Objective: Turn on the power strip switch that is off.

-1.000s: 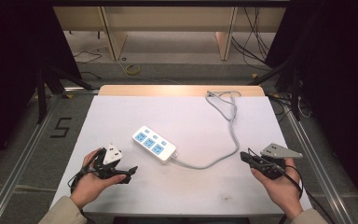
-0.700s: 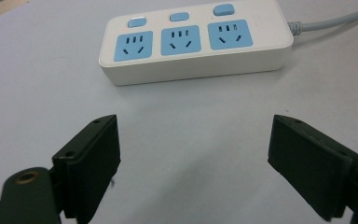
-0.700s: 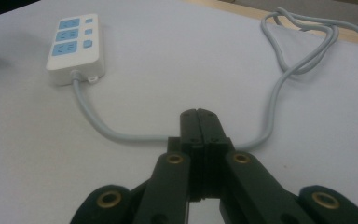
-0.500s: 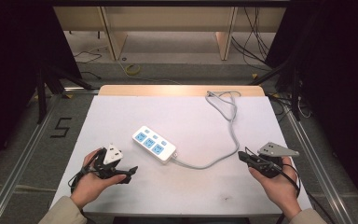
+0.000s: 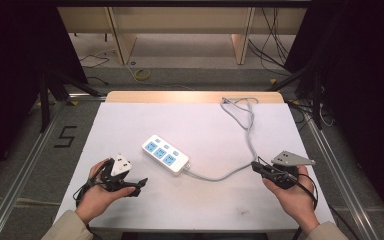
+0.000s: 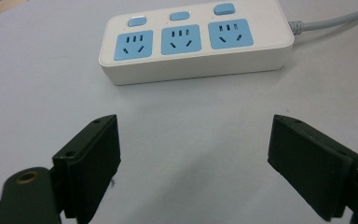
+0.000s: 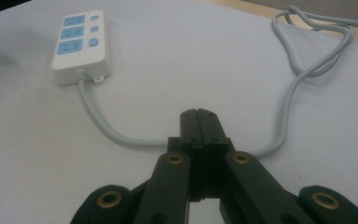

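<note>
Power strip (image 5: 165, 154): one, three blue sockets, three switches.

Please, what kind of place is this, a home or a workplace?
Probably a lab or recording workspace, not a home. A white-topped table stands framed by aluminium rails, a black number five is marked on the grey floor, and loose cables lie behind near bare wooden shelving.

a white table (image 5: 130, 125) with a pale wooden far edge stands on a grey floor (image 5: 190, 77). beyond it, light wooden shelving (image 5: 180, 20). dark curtains (image 5: 10, 75) hang at both sides (loose cables and a yellow coil (image 5: 141, 75) lie on the floor). a black "5" (image 5: 66, 136) marks the floor at left.
</note>
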A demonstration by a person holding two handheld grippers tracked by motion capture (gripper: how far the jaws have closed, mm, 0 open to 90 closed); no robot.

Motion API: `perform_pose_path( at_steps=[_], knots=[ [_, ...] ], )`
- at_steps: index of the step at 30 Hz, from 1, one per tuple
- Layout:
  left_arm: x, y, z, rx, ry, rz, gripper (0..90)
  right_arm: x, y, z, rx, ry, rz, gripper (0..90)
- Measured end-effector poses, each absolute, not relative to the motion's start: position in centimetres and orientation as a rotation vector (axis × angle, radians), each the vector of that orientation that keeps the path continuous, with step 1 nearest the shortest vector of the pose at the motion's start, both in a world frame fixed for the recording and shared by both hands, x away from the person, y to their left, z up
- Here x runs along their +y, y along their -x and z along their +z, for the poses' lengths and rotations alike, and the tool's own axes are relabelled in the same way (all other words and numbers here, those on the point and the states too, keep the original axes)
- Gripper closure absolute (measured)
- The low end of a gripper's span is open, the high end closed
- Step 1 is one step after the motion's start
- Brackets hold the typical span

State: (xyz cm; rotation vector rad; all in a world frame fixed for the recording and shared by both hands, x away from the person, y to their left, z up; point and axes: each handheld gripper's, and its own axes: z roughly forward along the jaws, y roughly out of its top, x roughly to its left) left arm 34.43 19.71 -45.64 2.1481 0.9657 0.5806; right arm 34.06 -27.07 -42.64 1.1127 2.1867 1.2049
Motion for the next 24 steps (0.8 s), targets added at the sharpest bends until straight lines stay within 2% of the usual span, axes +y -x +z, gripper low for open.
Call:
perform_pose_path(
  at_steps=[24],
  knots=[
    [19.3, -34.5, -45.7, 0.967, -2.147, 0.56, 17.3, -24.0, -35.8, -42.4, 2.24, -1.076, 1.223, 90.0]
  ],
)
